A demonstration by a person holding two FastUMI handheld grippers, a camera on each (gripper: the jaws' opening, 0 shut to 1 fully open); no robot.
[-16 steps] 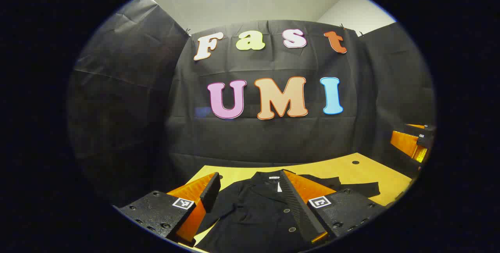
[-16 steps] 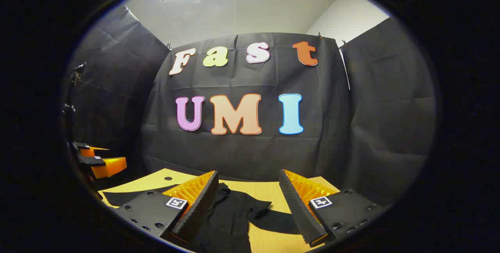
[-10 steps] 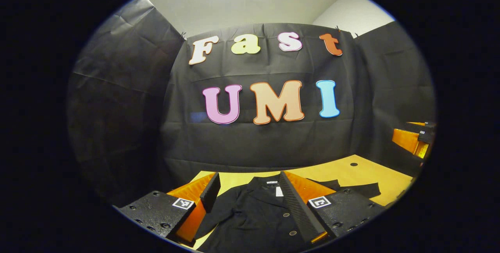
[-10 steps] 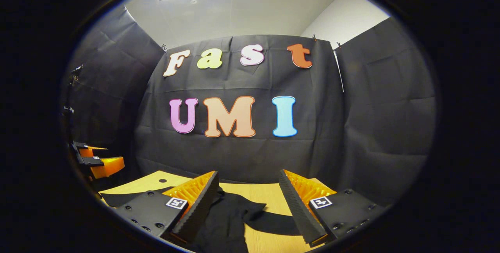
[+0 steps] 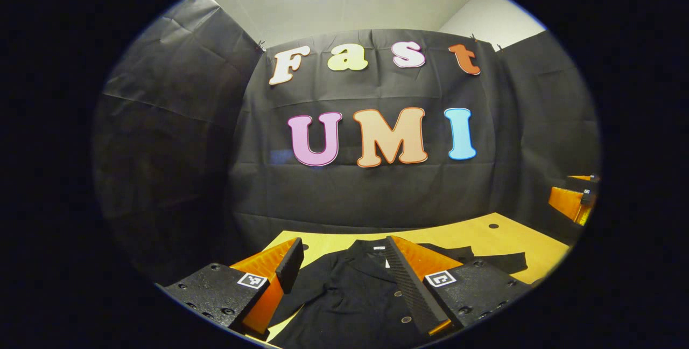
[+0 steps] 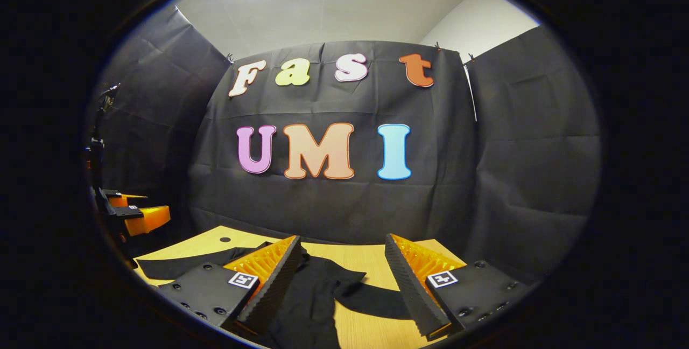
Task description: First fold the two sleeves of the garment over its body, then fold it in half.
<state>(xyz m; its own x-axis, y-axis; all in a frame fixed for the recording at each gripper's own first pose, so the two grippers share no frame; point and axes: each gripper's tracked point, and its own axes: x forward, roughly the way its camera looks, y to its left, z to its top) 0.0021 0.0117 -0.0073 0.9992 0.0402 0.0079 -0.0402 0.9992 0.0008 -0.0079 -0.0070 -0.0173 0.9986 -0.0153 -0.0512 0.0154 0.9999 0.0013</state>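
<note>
Left gripper: fingers spread apart, nothing between them; held above the shirt's front, over the near part of the tabletop.
Right gripper: fingers likewise apart and empty; hangs over one sleeve.
Black button shirt: lies flat on the tabletop, collar toward the far edge, buttons up.
Sleeve at right gripper: spread outward toward the tabletop's side edge, not yet folded; cuff end creased.
Other sleeve: lies out to the side under the left gripper's finger, also unfolded.
Risk, judged: dark cloth on dark pads makes a pinch hard to place; a grip taken too deep could catch the body layer beneath and drag the whole shirt.
Risk, judged: a thin single-layer nip could slip mid-fold and leave the sleeve bunched.
</note>
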